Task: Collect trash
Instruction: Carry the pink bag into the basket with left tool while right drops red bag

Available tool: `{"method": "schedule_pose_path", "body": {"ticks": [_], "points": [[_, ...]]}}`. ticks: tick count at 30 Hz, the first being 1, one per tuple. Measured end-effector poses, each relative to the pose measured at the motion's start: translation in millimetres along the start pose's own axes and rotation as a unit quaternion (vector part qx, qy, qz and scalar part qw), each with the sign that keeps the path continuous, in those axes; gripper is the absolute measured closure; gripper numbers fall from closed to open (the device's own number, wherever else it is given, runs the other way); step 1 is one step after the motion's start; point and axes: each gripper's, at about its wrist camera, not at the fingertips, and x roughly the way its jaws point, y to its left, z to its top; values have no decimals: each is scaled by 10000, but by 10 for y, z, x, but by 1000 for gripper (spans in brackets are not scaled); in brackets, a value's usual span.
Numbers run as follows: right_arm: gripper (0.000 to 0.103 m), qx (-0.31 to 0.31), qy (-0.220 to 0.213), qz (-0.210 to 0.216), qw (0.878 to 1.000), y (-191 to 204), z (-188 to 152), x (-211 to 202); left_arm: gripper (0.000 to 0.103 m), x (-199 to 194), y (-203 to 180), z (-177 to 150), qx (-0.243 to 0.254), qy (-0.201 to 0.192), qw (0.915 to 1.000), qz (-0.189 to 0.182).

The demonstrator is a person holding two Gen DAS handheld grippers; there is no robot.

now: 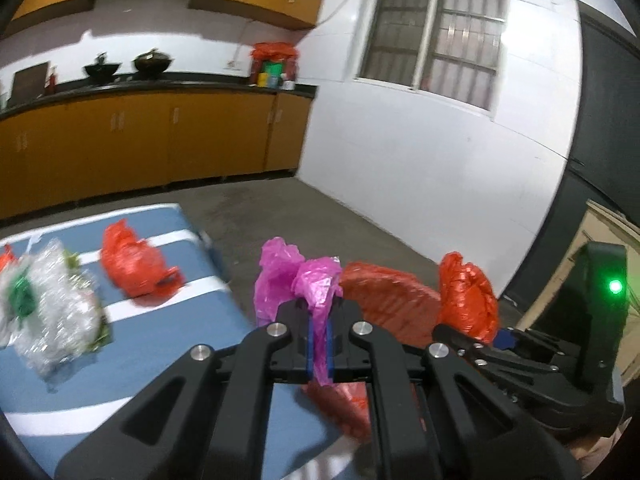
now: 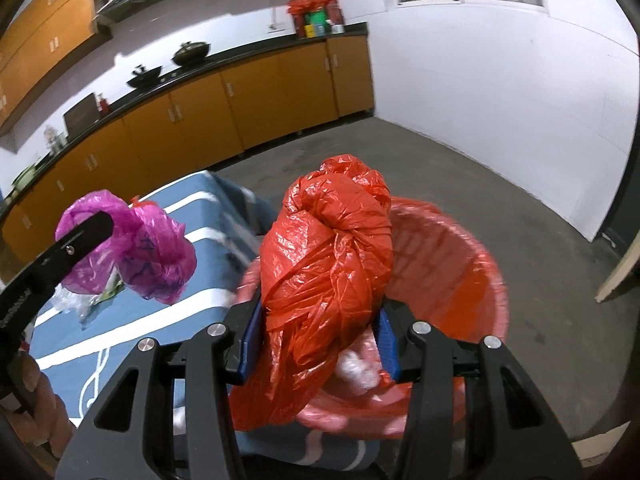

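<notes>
Left hand-held gripper (image 1: 319, 330) clamped on pink bag (image 1: 294, 276), right hand-held gripper (image 2: 320, 334) clamped on red bag (image 2: 328, 256), both held over the red bin (image 2: 460, 264) for dropping; more trash left on worktop (image 1: 168, 360).

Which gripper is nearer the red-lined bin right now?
Right. The right gripper, holding a knotted red plastic bag, is over the red-lined bin; the left gripper, pinching a pink bag, sits beside it.
</notes>
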Motion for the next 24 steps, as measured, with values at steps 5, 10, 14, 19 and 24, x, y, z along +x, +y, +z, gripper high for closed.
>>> {"method": "schedule_pose_path", "body": {"ticks": [5,10,14,19,24], "points": [[55,113,-76,-181,9997,-197,46,-51,98,172,-319,65,141,25,9993,-347],[55,154,-110,-300,9994,-323,51,-81,98,378,-496,48,186,188,9982,-538],[55,215,-112,-344,9991,-398,55,-66,98,505,-523,6,174,326,9976,-581],[54,258,-141,-329,9990,-455,83,-39,97,643,-528,-43,181,474,9968,-616],[45,273,-154,-256,9992,-558,25,-39,90,728,-470,-112,56,640,9955,-694]]}}
